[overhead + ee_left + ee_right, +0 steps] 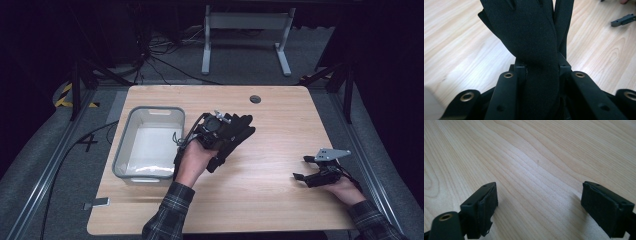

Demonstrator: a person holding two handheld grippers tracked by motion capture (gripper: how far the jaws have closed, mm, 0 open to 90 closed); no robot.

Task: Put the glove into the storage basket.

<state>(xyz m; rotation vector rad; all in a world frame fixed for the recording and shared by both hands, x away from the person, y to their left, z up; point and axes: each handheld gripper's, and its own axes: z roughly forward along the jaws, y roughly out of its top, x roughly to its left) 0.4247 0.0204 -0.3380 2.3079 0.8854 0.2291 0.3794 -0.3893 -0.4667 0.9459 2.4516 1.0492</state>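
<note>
The left gripper (pixel 226 131) clamps a black glove (pixel 529 37), holding it above the middle of the wooden surface (pixel 270 210), just right of the grey bin (pixel 150 114). The bin sits near the surface's left edge, well apart from the right gripper (pixel 301 168), whose jaws stand wide over bare wood near the right edge. Open wood lies between the two grippers. Beyond the far edge are grey carpet, cables and a white frame (pixel 245 22).

I'm looking into a lab-style recording bay: dark surroundings, loose cables (pixel 165 62) across grey carpet, hazard tape (pixel 62 95) far left, metal frame rails (pixel 40 172) flanking my wooden surface (pixel 280 125).
</note>
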